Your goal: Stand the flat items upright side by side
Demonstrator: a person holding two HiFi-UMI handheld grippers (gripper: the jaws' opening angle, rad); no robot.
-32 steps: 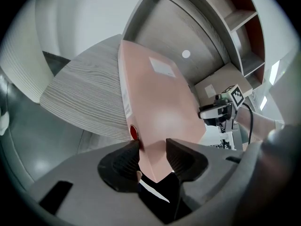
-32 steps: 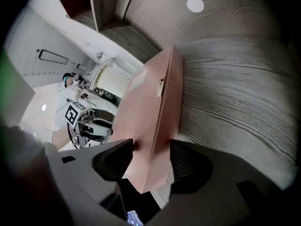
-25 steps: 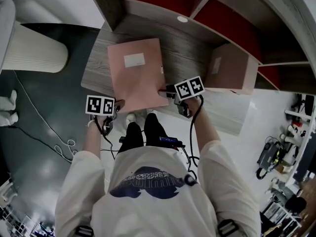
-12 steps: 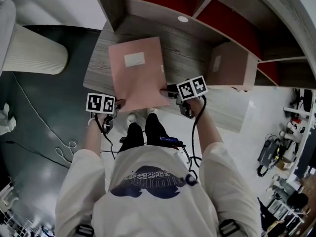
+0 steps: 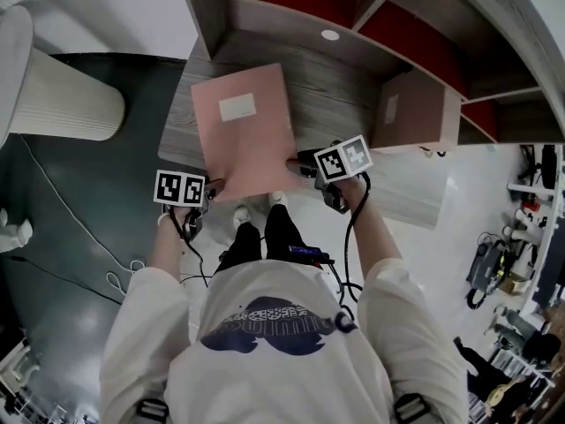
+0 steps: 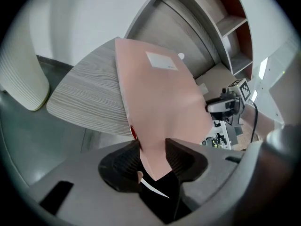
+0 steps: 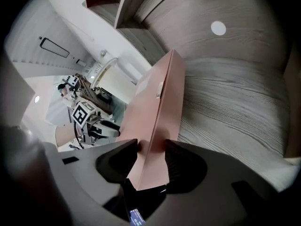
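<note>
Since a second ago the right gripper (image 5: 297, 162) has come up slightly with its corner of the pink box folder (image 5: 245, 126), its marker cube now more tilted, and its jaws have just been closing with that corner between them. They now clamp the folder's near right corner, one pad on the broad face and the other on the narrow side. The left gripper (image 5: 213, 185) has barely shifted and is clenched on the near left corner, which pokes back between its pads. Held at both near corners, the folder stretches away from the person over the left part of the grey wood-grain shelf (image 5: 353, 104), its near end past the shelf's front edge and its white label (image 5: 237, 107) toward the far end. Whether its far end rests on the board cannot be told. A second pink folder (image 5: 415, 113) stands upright near the shelf's right end, against the divider, well apart from the held one. A small white round mark (image 5: 330, 34) sits on the shelf near its back edge, between the two folders.
</note>
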